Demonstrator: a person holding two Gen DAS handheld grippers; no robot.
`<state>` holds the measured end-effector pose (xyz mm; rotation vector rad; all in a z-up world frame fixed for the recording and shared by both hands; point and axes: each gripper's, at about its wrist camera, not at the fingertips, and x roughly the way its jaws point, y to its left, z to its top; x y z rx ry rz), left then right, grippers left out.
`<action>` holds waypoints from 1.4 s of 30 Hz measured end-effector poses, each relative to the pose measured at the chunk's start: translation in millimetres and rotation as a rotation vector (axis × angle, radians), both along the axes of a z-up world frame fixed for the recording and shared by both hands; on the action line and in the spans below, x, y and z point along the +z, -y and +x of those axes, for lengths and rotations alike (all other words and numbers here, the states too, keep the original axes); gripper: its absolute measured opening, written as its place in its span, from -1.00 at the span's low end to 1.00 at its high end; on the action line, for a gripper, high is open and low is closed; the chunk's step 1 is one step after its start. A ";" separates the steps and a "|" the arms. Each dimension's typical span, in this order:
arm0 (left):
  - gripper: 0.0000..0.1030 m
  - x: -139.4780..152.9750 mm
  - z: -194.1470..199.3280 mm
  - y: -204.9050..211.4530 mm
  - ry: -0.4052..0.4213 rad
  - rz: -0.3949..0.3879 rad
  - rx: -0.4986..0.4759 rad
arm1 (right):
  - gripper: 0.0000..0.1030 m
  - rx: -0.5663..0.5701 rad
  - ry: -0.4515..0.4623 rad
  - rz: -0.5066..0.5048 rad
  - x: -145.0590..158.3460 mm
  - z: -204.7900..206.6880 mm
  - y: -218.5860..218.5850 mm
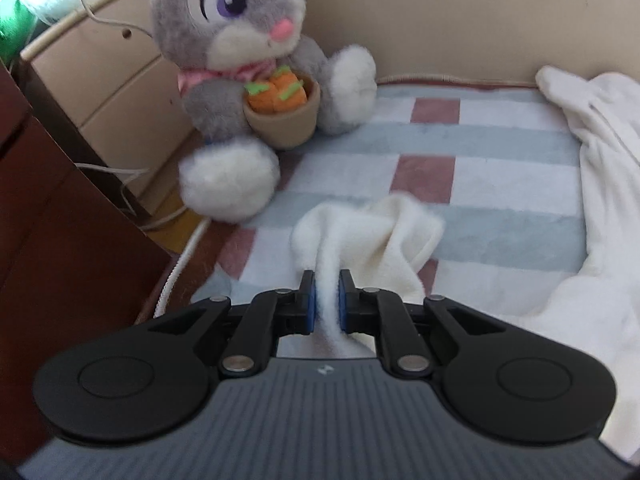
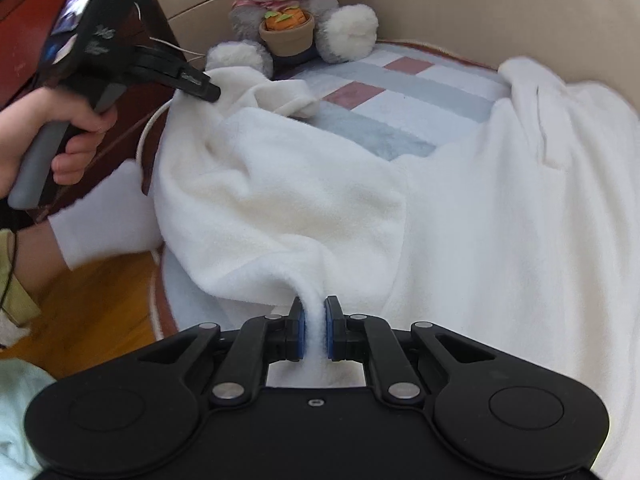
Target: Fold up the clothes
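Left wrist view: the left gripper (image 1: 327, 298) has its jaws squeezed on a bunched edge of the soft white fleece garment (image 1: 372, 228), lying on the checked bed blanket (image 1: 500, 184). A grey plush bunny (image 1: 248, 72) sits at 11 o'clock.

Right wrist view: the right gripper (image 2: 314, 328) pinches another edge. The garment looks rumpled and spread, not yet a neat fold.

Both wrist views look forward low over the checked bed cover (image 1: 500, 184), sharing the plush rabbit (image 2: 288, 4) ahead.
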<state>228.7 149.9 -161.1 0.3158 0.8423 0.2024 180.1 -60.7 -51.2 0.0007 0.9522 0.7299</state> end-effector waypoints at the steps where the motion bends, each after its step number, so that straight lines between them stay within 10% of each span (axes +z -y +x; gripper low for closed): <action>1: -0.80 2.4 1.1 -0.6 -0.002 0.034 0.011 | -0.79 -0.010 -0.009 0.014 0.6 0.1 0.8; 10: -0.79 58.5 2.9 -19.0 0.093 0.095 0.099 | -0.80 -0.002 -0.035 0.059 21.0 -0.7 -1.1; 21: -0.76 42.0 14.3 -46.8 0.158 0.167 0.141 | -0.76 0.041 -0.109 0.070 1.8 -2.6 -34.3; 26: -0.74 29.3 24.6 -81.9 0.082 -0.032 0.108 | -0.47 0.092 -0.195 0.121 -13.5 8.1 -45.1; 28: -0.72 18.0 30.8 -91.1 0.019 -0.081 0.101 | 0.01 0.133 -0.238 0.168 -11.9 9.9 -46.2; 32: -0.67 -3.5 43.5 -106.5 -0.046 -0.116 0.082 | 0.00 0.122 -0.230 0.282 16.1 5.3 -13.4; 42: -0.31 -20.7 69.8 -103.7 -0.022 -0.262 -0.134 | 0.01 -0.057 -0.012 -0.029 45.8 6.9 69.5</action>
